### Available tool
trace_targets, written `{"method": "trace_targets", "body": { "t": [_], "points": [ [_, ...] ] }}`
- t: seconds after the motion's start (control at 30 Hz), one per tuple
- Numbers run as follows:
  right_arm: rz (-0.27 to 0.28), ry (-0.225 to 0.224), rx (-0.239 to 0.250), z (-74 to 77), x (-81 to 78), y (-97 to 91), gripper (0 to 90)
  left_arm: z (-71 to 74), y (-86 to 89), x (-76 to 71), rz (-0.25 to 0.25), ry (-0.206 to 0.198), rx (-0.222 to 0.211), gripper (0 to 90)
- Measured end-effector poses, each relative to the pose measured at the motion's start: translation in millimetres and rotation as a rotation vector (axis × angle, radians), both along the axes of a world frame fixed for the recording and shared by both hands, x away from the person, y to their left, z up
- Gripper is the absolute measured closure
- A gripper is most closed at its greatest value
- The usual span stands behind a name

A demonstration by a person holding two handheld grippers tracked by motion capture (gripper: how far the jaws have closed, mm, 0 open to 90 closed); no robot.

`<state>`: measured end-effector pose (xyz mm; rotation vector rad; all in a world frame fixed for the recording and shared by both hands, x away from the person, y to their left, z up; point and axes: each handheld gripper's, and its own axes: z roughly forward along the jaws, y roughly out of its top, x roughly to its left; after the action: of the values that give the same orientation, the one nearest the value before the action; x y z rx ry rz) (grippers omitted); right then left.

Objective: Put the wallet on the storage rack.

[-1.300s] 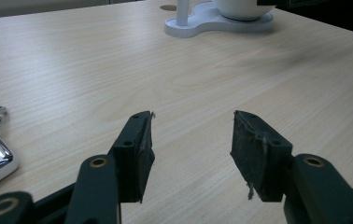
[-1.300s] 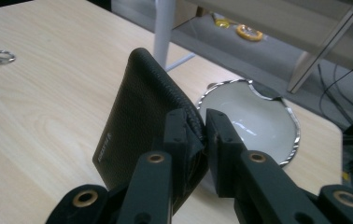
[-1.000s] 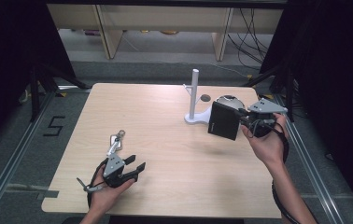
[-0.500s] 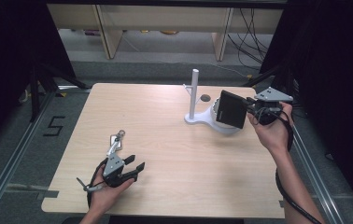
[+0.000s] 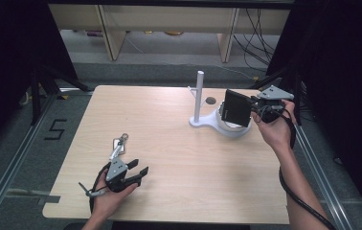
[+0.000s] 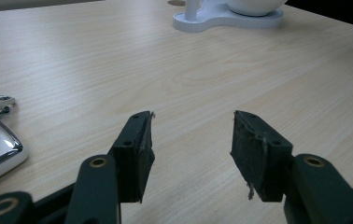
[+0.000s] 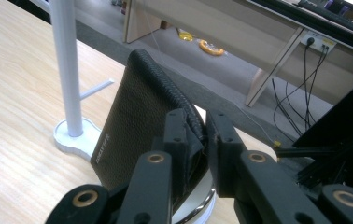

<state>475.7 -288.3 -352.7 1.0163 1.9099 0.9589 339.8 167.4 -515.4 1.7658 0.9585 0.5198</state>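
Two grippers noted: right gripper [image 7: 198,135] clamps a black leather wallet [image 5: 234,107] above the white stand [image 5: 220,125] near the table's [image 5: 169,124] right edge; left gripper [image 6: 191,140] rests near the front-left corner, jaws wide, empty, beside keys [image 5: 119,143].

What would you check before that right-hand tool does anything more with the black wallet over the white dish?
1. Right gripper clamped on the black wallet: ok.
2. Wallet lifted off the table: ok.
3. Wallet above the white dish: ok, roughly over it.
4. White post clear of the wallet: ok, a gap shows.
5. Left gripper out of the way, jaws open, holding nothing: ok.
6. Keys beside the left gripper, untouched: ok.
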Motion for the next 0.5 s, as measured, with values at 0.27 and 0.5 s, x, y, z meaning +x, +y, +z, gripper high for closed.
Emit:
{"method": "trace_targets", "body": {
  "t": [0.27, 0.5],
  "points": [
    [-0.013, -0.005, -0.013, -5.1, 10.0, -4.1, 80.2, -1.7, -0.8, 0.9, 0.001, -0.005, -0.007, 47.2],
    [-0.023, -0.019, -0.010, -4.4, 10.4, -3.2, 80.2, -0.9, -0.9, 0.2, -0.006, 0.003, -0.005, 47.1]
  ]
}}
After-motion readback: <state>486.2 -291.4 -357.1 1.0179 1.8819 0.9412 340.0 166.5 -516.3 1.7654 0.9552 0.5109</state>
